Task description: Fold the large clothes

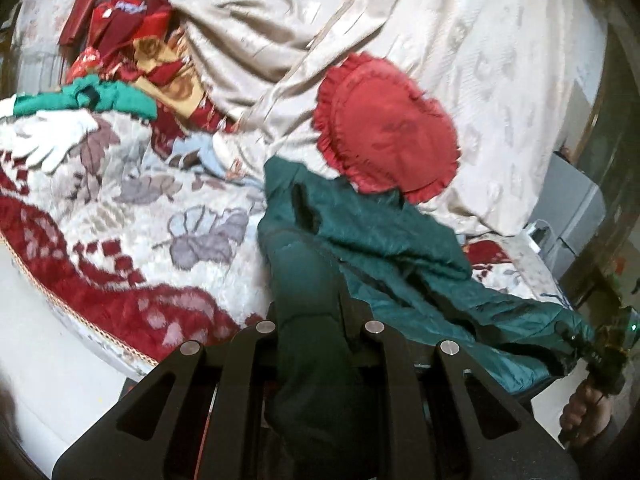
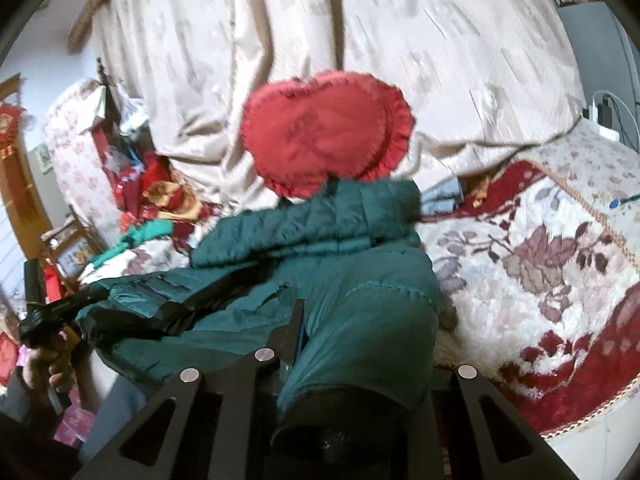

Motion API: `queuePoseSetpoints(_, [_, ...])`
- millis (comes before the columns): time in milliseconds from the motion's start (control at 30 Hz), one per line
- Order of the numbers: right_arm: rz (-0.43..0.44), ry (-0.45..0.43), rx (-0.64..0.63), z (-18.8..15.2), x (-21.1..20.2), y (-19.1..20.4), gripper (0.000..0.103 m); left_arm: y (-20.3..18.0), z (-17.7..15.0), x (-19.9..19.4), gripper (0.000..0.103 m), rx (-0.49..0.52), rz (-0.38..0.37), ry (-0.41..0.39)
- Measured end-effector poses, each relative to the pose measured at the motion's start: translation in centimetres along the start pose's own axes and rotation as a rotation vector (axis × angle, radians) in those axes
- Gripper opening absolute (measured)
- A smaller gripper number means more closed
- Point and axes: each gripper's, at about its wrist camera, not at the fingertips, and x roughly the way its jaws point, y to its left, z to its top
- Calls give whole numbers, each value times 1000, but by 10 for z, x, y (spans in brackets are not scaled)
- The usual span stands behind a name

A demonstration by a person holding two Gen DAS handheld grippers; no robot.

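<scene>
Both grippers are clamped on a dark green padded jacket (image 1: 384, 240): the left gripper (image 1: 316, 292) pinches one sleeve and the right gripper (image 2: 320, 320) pinches the other, near its dark cuff. The jacket sags between them over a bed with a red and white flowered blanket (image 1: 120, 216). Behind it, a red heart-shaped cushion (image 2: 324, 136) leans against beige bedding (image 2: 440, 40).

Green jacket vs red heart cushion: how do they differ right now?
1. The green jacket is dark teal and quilted; the red cushion is heart-shaped with a frilled edge.
2. The jacket is pinched by the left gripper and the right gripper; nothing grips the cushion.
3. The jacket is rumpled and stretched between the grippers; the cushion keeps its shape, leaning on the cream curtain.
Both are on the floral blanket.
</scene>
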Motion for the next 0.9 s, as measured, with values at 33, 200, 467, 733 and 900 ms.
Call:
queuePoseSetpoints(33, [11, -9, -9, 1, -8, 4, 18, 1, 1, -6, 12, -1, -5, -5])
queuePoseSetpoints(200, [49, -45, -40, 1, -42, 19, 17, 2, -3, -35, 12, -15, -45, -18])
queuePoseSetpoints(467, [82, -110, -55, 8, -80, 27, 17, -10, -6, -66, 12, -24, -68, -62])
queuePoseSetpoints(733, [105, -122, 37, 25, -56, 11, 17, -14, 33, -28, 12, -144, -42, -91])
queuePoseSetpoints(900, [80, -157, 85, 62, -27, 3, 17, -21, 77, 8, 13, -192, -22, -140])
